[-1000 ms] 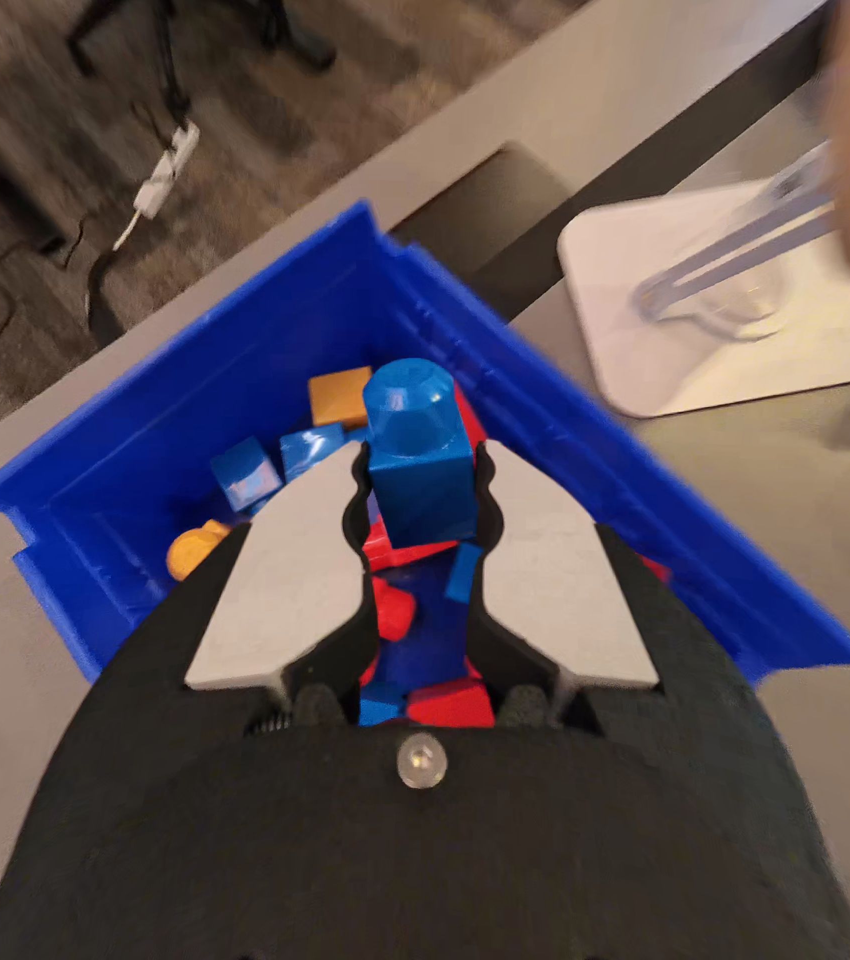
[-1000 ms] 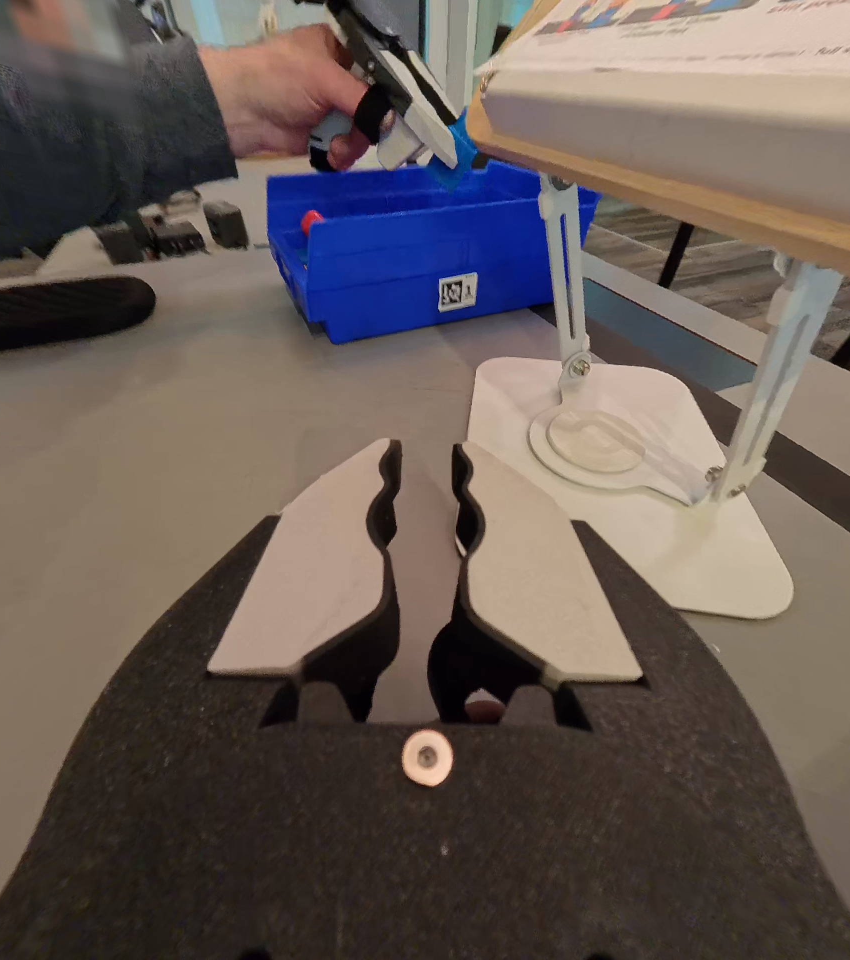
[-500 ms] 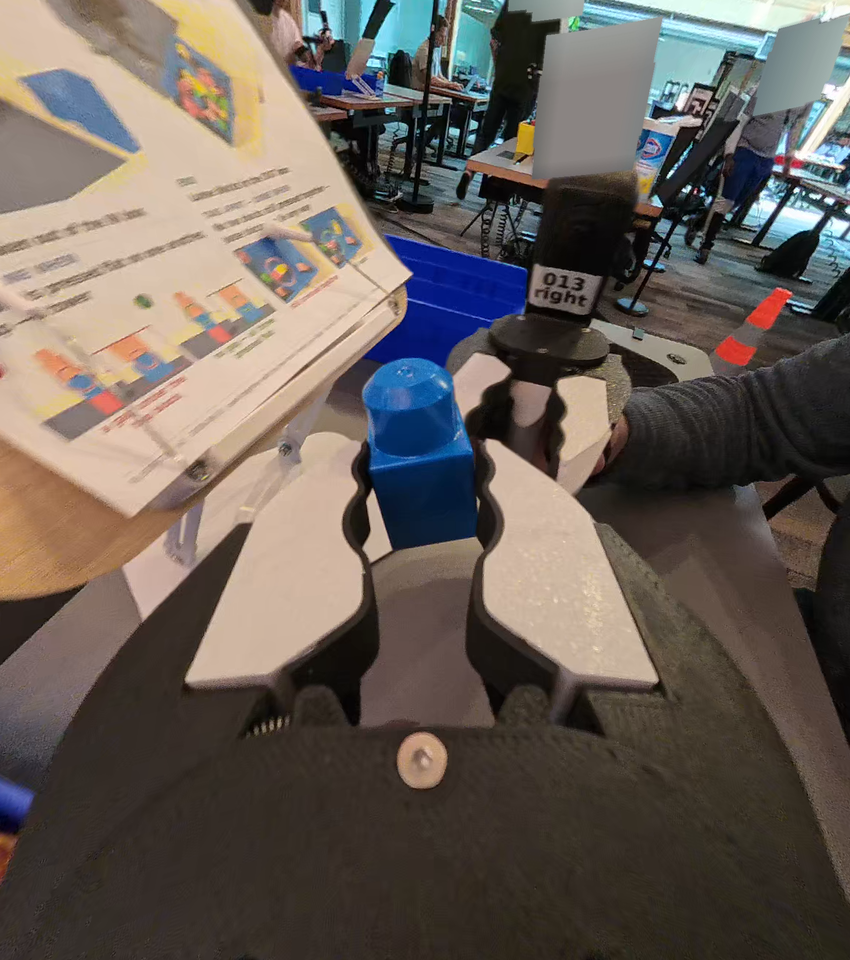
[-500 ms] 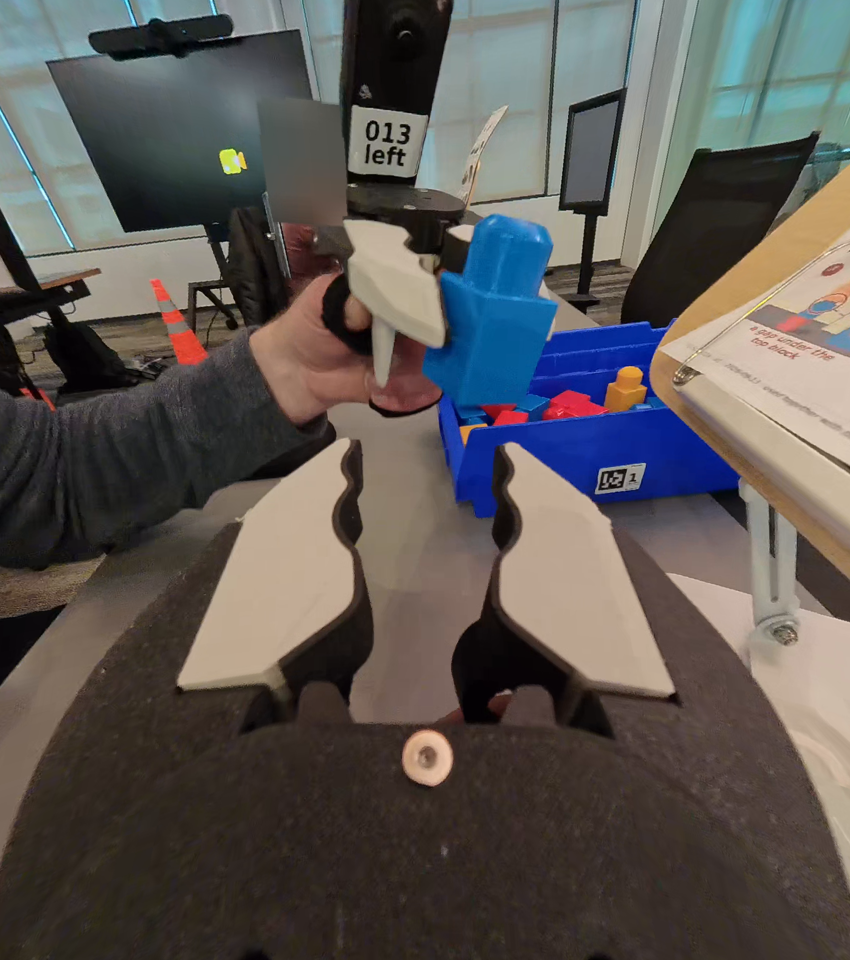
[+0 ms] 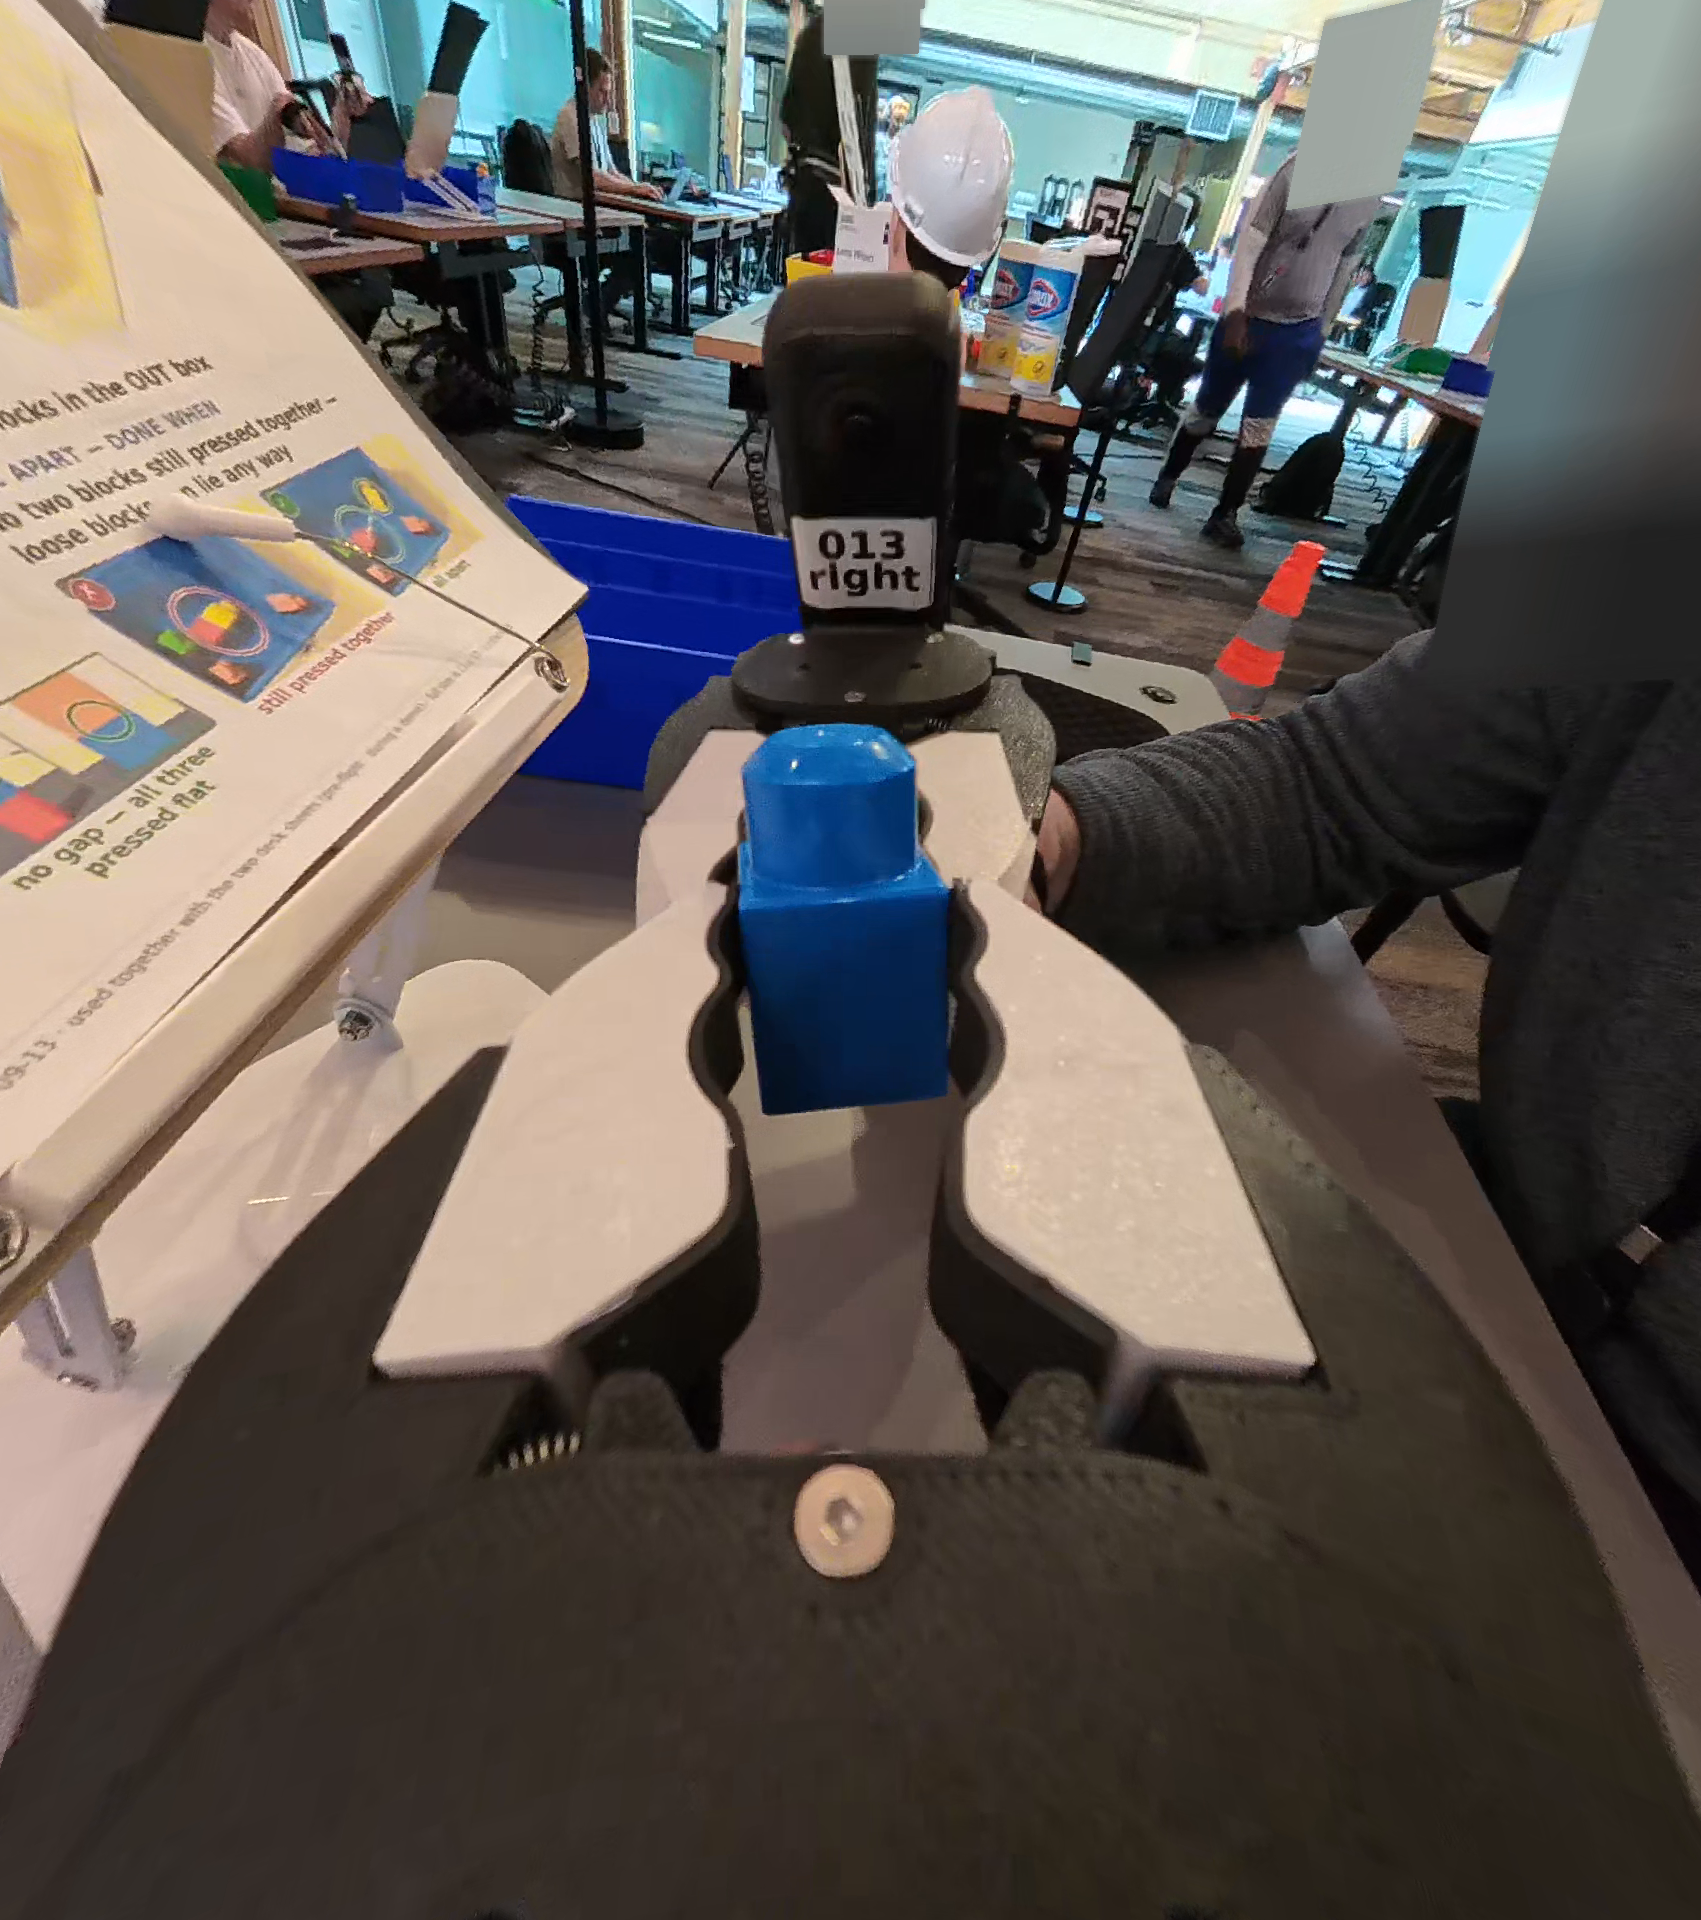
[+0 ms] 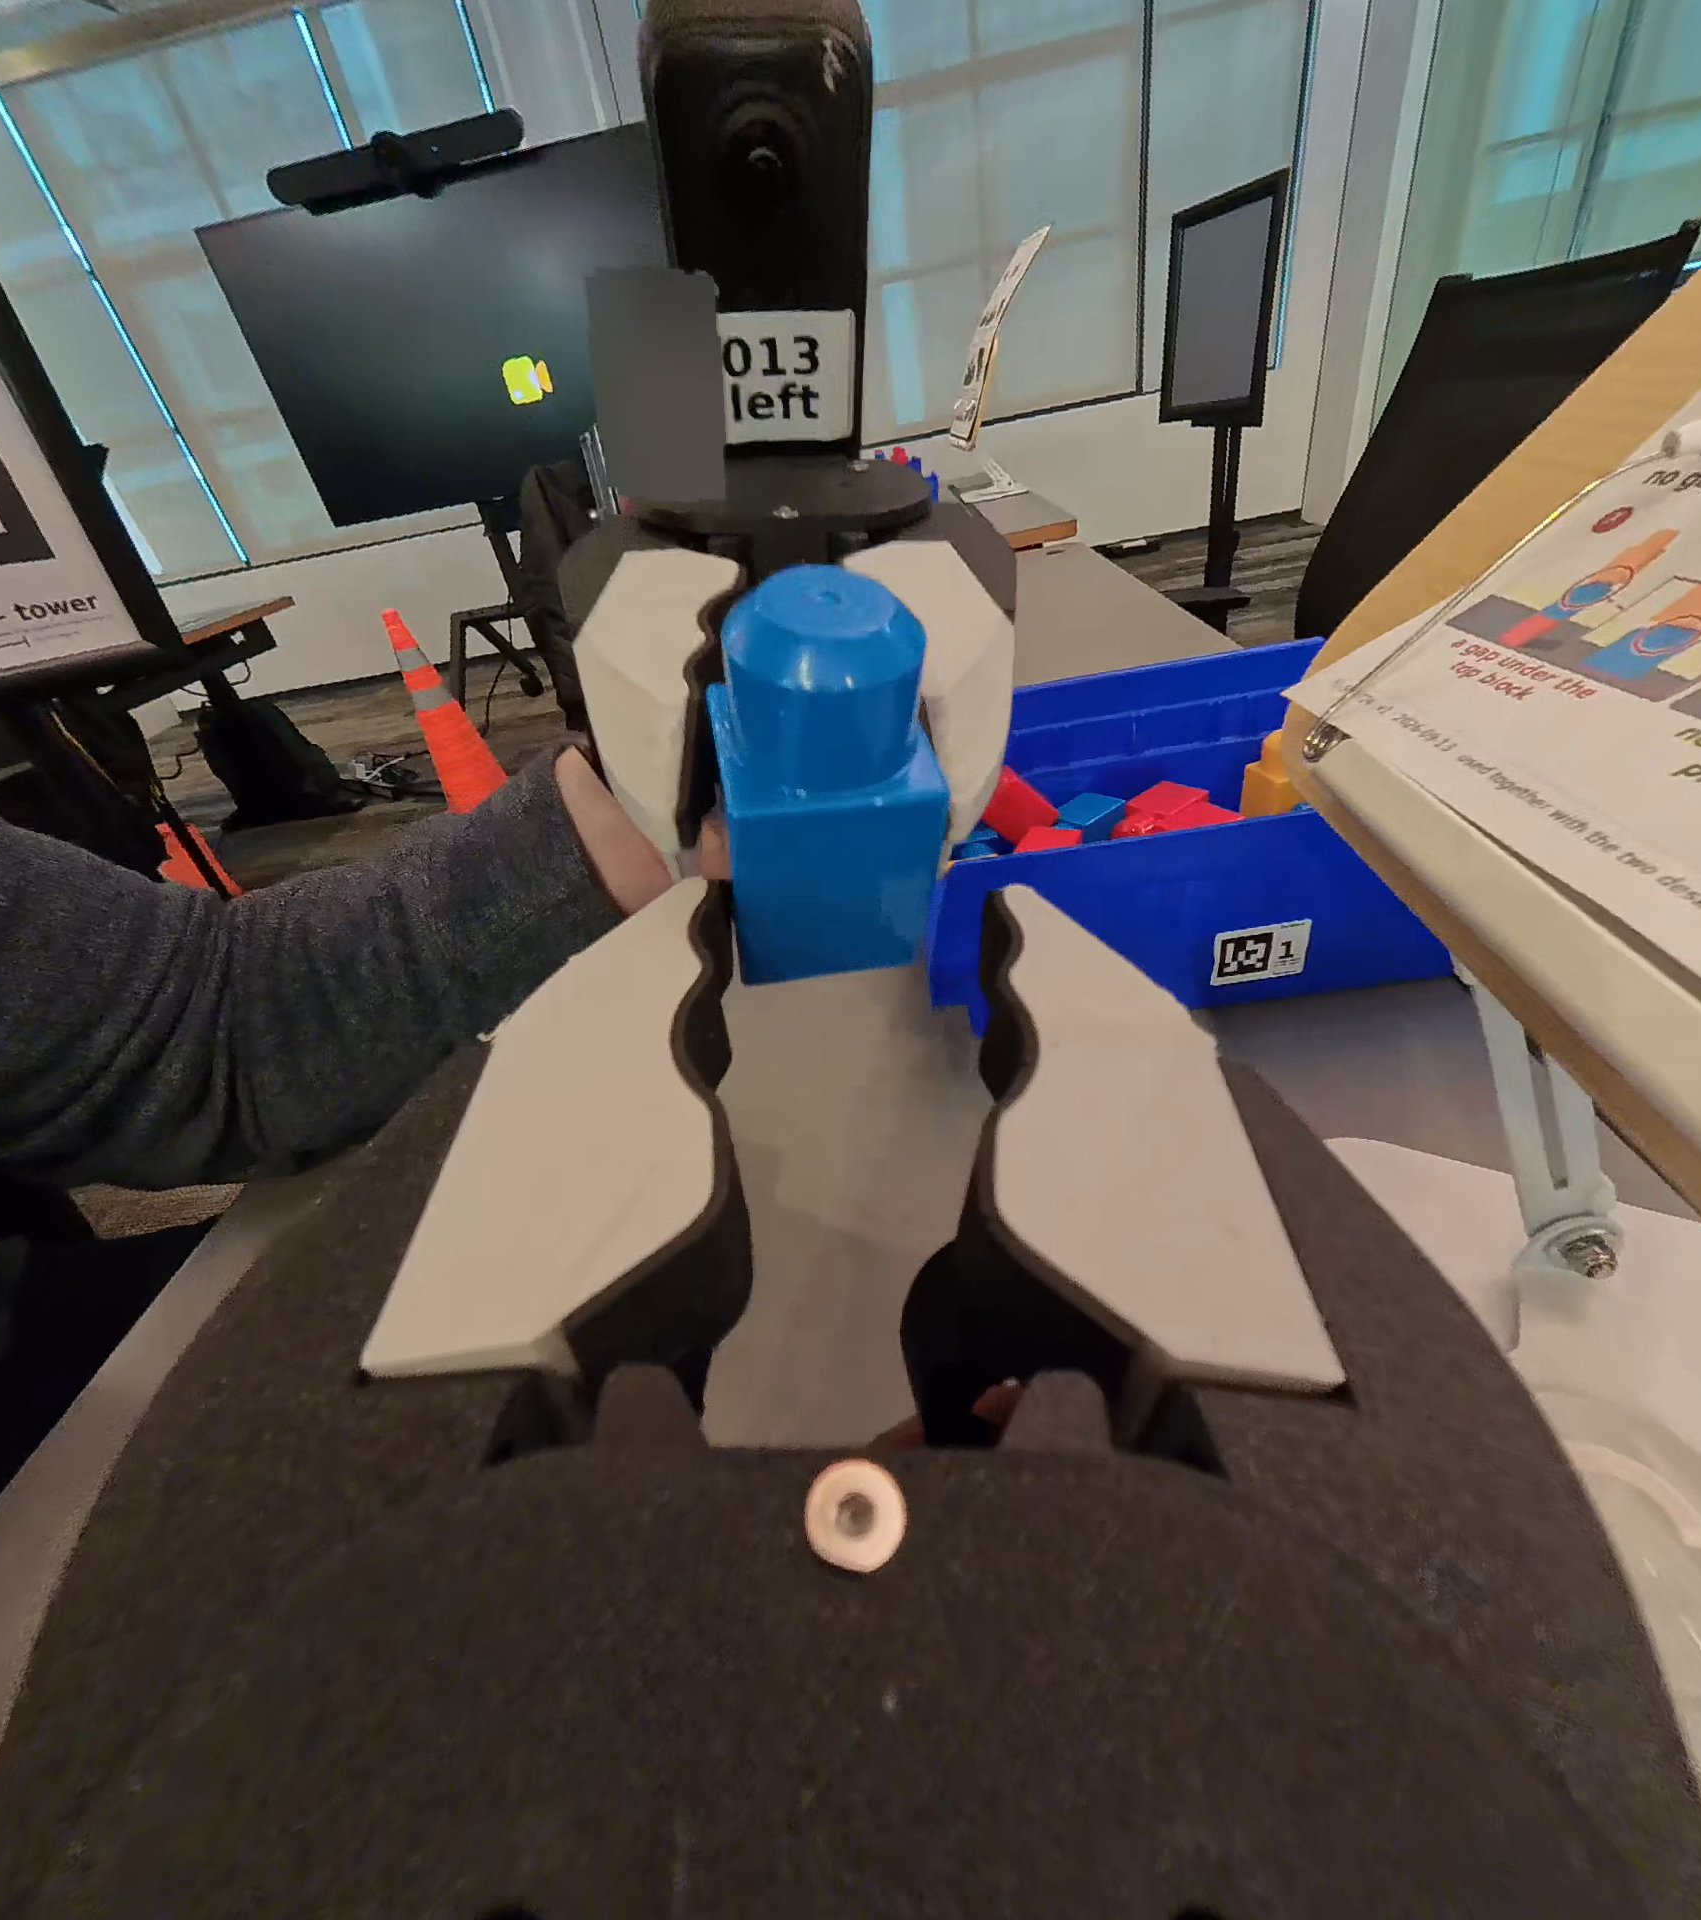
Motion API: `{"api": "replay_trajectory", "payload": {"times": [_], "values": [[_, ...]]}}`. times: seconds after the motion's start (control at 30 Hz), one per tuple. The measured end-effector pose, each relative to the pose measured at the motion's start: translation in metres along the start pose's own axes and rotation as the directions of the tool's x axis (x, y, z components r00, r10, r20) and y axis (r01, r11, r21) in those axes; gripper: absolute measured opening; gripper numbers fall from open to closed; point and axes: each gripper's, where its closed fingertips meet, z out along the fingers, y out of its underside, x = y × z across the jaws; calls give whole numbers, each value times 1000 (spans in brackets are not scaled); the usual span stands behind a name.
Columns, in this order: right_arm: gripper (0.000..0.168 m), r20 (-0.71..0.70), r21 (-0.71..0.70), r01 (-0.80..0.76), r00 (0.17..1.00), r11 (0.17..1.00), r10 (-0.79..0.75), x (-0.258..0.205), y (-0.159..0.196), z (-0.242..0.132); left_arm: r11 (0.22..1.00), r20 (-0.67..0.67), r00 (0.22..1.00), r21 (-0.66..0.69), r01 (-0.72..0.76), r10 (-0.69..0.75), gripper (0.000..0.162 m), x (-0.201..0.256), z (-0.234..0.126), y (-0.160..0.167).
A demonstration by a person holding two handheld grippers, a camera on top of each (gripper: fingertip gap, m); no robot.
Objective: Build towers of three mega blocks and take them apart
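My left gripper (image 5: 841,904) is shut on a blue mega block (image 5: 841,987) and holds it upright, stud up, above the grey table (image 5: 1241,1018). The right gripper faces it from behind the block, and its white fingers (image 5: 981,821) flank the stud. In the right wrist view my right gripper (image 6: 851,899) is open, and the lower part of the blue block (image 6: 830,873) sits between its fingertips. Its left finger is close against the block. Its right finger stands apart from it. A blue bin (image 6: 1137,925) behind holds several loose red, blue and orange blocks (image 6: 1147,805).
An instruction board on a white stand (image 5: 202,665) leans over the table beside the grippers; it also shows at the right in the right wrist view (image 6: 1552,831). A second blue bin (image 5: 648,644) stands at the far end. A person's grey sleeves (image 6: 202,966) reach in. Only a small space, under 4 cm, lies between the two pairs of fingers.
My left gripper has lifted the blue block out of the bin and swung round to face the right gripper. The right gripper has risen, opened wider and closed in around the block.
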Motion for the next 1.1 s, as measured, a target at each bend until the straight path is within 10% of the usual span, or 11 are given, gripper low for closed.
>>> {"api": "replay_trajectory", "payload": {"times": [1.1], "values": [[37, 14, -89, 85, 996, 992, -84, -3, 7, -6, 1000, -10, 1000, -21, 6, -6, 26, 0, 11, 2]]}}
